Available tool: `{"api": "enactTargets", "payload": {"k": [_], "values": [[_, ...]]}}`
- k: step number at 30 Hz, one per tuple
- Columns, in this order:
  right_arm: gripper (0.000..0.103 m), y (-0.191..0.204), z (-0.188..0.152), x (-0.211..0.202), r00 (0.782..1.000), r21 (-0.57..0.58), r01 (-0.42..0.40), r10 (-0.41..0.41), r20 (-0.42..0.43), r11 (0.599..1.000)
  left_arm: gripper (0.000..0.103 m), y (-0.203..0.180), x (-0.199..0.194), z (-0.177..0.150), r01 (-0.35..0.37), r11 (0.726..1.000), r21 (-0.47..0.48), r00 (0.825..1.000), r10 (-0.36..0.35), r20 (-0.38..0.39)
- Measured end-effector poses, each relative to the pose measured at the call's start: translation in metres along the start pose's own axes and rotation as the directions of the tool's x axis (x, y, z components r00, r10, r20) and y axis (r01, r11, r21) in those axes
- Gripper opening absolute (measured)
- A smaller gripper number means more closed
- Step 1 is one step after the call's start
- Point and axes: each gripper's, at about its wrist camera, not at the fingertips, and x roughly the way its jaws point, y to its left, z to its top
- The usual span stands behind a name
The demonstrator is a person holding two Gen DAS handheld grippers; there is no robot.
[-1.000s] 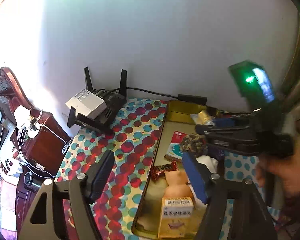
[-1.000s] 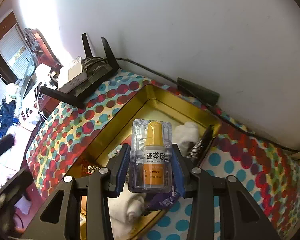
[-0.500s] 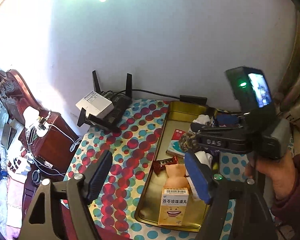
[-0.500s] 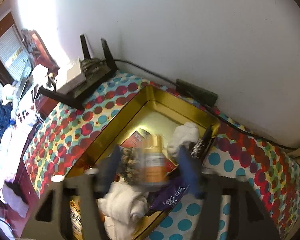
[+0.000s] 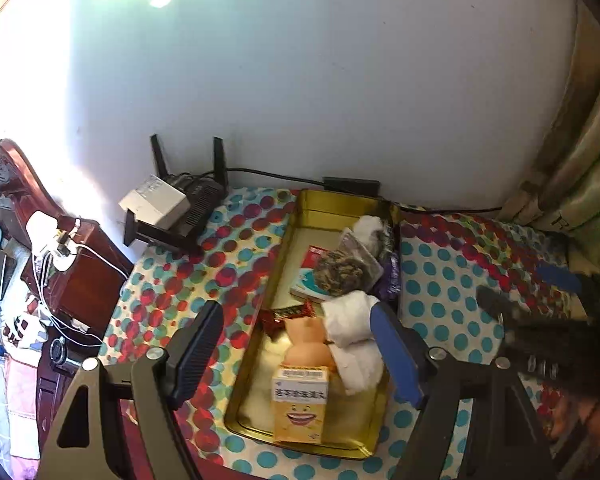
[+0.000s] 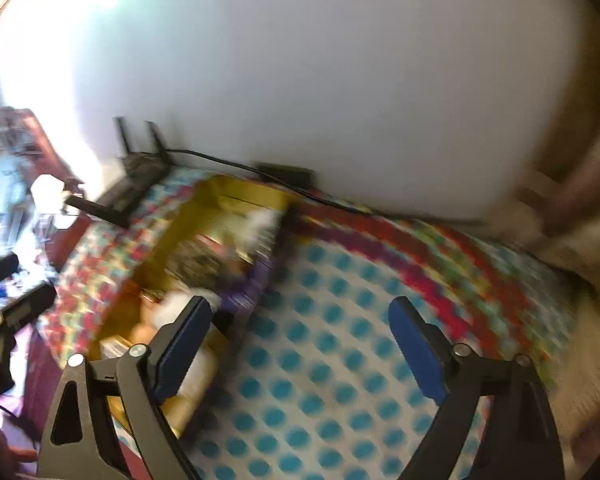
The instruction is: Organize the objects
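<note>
Nearest in the left wrist view: left gripper point(image 5: 300, 348), jaws apart, nothing pressed between the pads, hanging over the near end of the gold tin tray point(image 5: 332, 200). Just beyond the fingertips, inside the tray: yellow medicine box point(image 5: 300, 404) with a smiling mouth printed on it, standing upright at the near end; behind it a peach-coloured soft toy point(image 5: 306, 344), touching the box top; to its right a rolled white cloth point(image 5: 354, 336), partly behind the blue right pad. Further in: red snack wrapper point(image 5: 286, 314) against the left wall, then a red-and-white booklet point(image 5: 314, 272) lying flat, with a clear packet of dark dried bits point(image 5: 342, 270) on top of it. At the far end another white cloth ball point(image 5: 368, 226), and a purple wrapper point(image 5: 390, 276) along the right wall. Beyond the tray, against the wall: black router point(image 5: 192, 208) with upright antennas, white box point(image 5: 154, 202) resting on it.

Right wrist view heavily blurred. Right gripper point(image 6: 300, 344) spread wide, just been opening, nothing between the pads, over bare blue-dotted tablecloth point(image 6: 332, 360) beside the tray's right wall point(image 6: 240, 194). Also seen at the left view's right edge, dark and smeared.
</note>
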Motion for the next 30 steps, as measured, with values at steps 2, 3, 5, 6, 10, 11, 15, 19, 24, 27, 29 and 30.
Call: {"api": "enactTargets", "payload": {"k": [2, 3, 5, 6, 10, 11, 15, 19, 24, 27, 29, 30], "values": [[0.096, -0.004, -0.011, -0.009, 0.998, 0.011, 0.059, -0.059, -0.032, 0.998, 0.078, -0.006, 0.004, 0.0, 0.004, 1.0, 0.001, 1.0, -0.004, -0.022], [0.096, -0.004, -0.017, -0.014, 0.996, 0.012, 0.073, -0.072, -0.044, 0.997, 0.078, -0.008, 0.006, 0.0, 0.006, 1.0, -0.001, 0.999, -0.006, -0.032], [0.098, -0.003, -0.023, -0.021, 0.995, 0.004, 0.092, -0.091, -0.049, 0.996, 0.078, -0.011, 0.007, 0.0, 0.01, 1.0, -0.005, 0.999, -0.01, -0.043], [0.098, -0.003, -0.025, -0.025, 0.994, 0.001, 0.102, -0.102, -0.048, 0.995, 0.078, -0.013, 0.007, 0.0, 0.011, 1.0, -0.003, 0.999, -0.011, -0.043], [0.1, 0.002, -0.028, -0.038, 0.983, -0.007, 0.174, -0.174, -0.055, 0.985, 0.078, -0.02, 0.005, 0.0, -0.008, 1.0, -0.009, 0.999, 0.007, -0.038], [0.102, 0.005, -0.029, -0.04, 0.98, -0.011, 0.189, -0.19, -0.06, 0.982, 0.078, -0.02, 0.005, 0.0, -0.007, 1.0, -0.017, 0.999, 0.007, -0.044], [0.102, 0.024, -0.033, -0.042, 0.971, -0.076, 0.226, -0.231, -0.063, 0.971, 0.078, -0.019, 0.011, -0.002, -0.021, 0.999, -0.049, 0.996, 0.016, -0.088], [0.102, 0.028, -0.034, -0.042, 0.973, -0.08, 0.213, -0.218, -0.068, 0.974, 0.078, -0.017, 0.009, -0.005, -0.05, 0.997, -0.053, 0.995, 0.045, -0.089], [0.102, 0.029, -0.033, -0.043, 0.976, -0.072, 0.201, -0.206, -0.069, 0.977, 0.078, -0.012, 0.003, -0.004, -0.063, 0.996, -0.069, 0.996, 0.058, -0.071], [0.102, 0.032, -0.032, -0.045, 0.978, -0.075, 0.193, -0.197, -0.062, 0.978, 0.078, -0.009, 0.001, -0.003, -0.066, 0.995, -0.078, 0.996, 0.061, -0.061], [0.102, 0.032, -0.032, -0.043, 0.979, -0.074, 0.185, -0.19, -0.068, 0.98, 0.078, -0.009, 0.001, -0.002, -0.061, 0.995, -0.078, 0.997, 0.057, -0.06], [0.102, 0.031, -0.032, -0.042, 0.98, -0.07, 0.182, -0.187, -0.072, 0.981, 0.078, -0.009, 0.001, -0.002, -0.061, 0.995, -0.078, 0.997, 0.056, -0.061]]}}
